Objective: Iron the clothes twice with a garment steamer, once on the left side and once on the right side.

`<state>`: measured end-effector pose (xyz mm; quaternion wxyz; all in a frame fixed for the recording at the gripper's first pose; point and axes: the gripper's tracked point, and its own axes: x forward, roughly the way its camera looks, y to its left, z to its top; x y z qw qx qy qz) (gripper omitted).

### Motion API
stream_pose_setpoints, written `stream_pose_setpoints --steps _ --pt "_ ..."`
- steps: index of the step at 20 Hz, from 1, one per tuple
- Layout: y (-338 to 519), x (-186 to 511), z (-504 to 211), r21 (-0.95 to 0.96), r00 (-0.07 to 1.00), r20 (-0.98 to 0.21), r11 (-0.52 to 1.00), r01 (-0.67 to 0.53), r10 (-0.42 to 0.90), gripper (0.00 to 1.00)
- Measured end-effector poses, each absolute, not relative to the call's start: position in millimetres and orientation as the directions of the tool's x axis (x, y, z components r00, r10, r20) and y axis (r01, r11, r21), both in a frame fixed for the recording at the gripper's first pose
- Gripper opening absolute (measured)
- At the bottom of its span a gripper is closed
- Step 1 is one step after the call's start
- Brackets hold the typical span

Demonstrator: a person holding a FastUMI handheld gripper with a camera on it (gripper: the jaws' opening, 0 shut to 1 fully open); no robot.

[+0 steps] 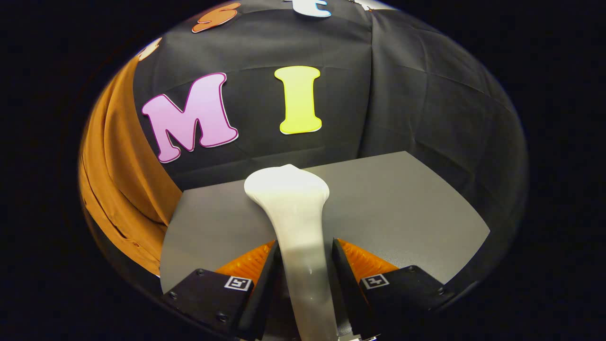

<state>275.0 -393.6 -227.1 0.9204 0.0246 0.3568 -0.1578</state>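
Note:
A white garment steamer (293,208) runs forward from between my fingers, its wide head beyond them and its slim handle squeezed by both. My gripper (304,253) is shut on that handle. The steamer's head hangs over the far part of a grey table (402,199). An orange-brown garment (120,175) hangs to the left of the table, against the black cloth wall, well left of the steamer's head and not touched by it.
The grey table stretches ahead and to the right of the fingers, with its far edge near the black cloth wall (426,94). The hanging garment's folds reach down past the table's left edge.

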Motion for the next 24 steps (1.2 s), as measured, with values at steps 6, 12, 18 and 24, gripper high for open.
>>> stream_pose_setpoints --steps 6,12,18,24 --pt "-393 273 -217 -0.078 0.706 -0.654 0.953 0.294 -0.271 0.44" --pt "-390 263 -180 -0.059 0.767 -0.578 0.952 0.300 -0.278 0.43" --pt "-375 246 -150 -0.032 0.809 -0.519 0.952 0.304 -0.276 0.43" --pt "-342 231 -131 -0.032 0.818 -0.481 0.939 0.342 -0.314 0.43"
